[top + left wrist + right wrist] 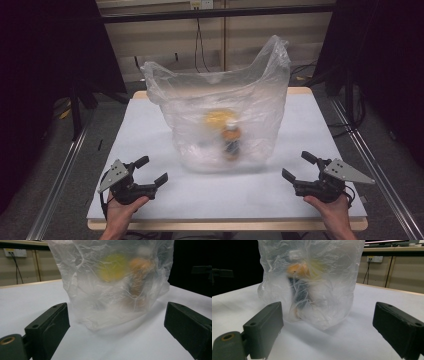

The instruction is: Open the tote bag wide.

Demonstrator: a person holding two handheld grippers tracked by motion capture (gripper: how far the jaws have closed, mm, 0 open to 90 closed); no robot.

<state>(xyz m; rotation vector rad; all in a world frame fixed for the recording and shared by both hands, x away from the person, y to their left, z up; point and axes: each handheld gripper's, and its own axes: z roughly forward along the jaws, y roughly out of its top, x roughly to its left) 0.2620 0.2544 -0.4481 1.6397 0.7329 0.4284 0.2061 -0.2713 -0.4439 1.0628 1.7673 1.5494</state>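
Centrally, clear plastic bag [225, 115] upright on white table [150, 150], left claw [150, 172] and right claw [296, 167] both spread wide, empty, flanking it.

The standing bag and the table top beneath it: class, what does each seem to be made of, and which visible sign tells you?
Translucent crinkled bag: thin plastic film, glossy; it creases, glints, and blurs the yellow and orange things inside. White table top: smooth and matt, with a pale wood-like edge, possibly a laminated board.
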